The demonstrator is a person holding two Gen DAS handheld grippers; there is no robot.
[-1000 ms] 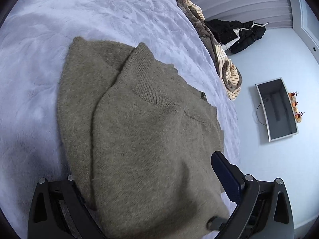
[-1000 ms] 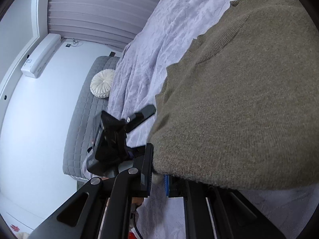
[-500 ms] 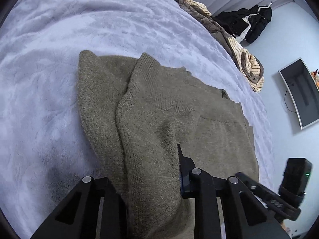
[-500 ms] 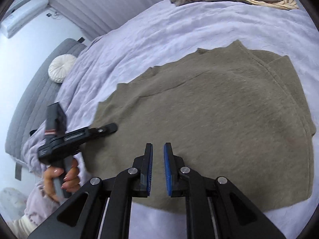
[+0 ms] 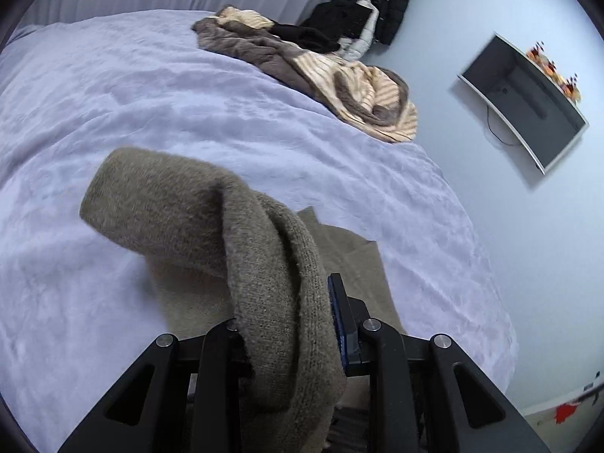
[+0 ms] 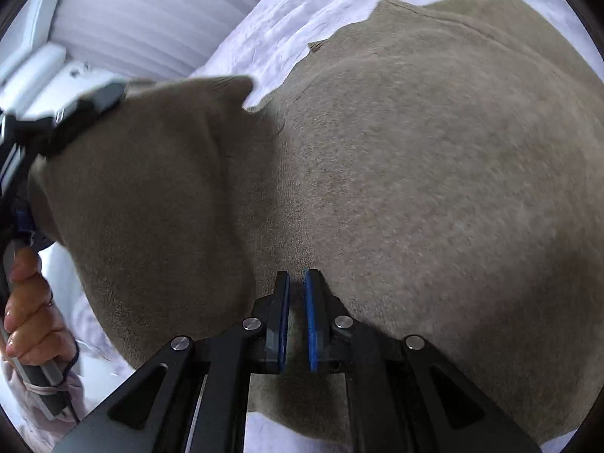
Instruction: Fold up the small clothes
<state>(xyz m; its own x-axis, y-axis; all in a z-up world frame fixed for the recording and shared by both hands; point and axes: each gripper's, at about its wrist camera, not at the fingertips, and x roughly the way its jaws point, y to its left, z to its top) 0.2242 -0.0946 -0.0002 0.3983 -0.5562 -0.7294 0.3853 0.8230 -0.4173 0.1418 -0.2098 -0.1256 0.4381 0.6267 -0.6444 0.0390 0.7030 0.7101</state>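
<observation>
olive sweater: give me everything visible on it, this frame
The sweater is an olive-brown fuzzy knit with ribbed edging, lying mostly flat on the lavender bedspread. One side is lifted off the bed: the left gripper has its jaws shut on a bunched fold, and that fabric hangs and curls over the flat part. The right gripper, jaws shut and holding nothing, has its tips at the flat cloth; contact is unclear. No print or buttons show.
</observation>
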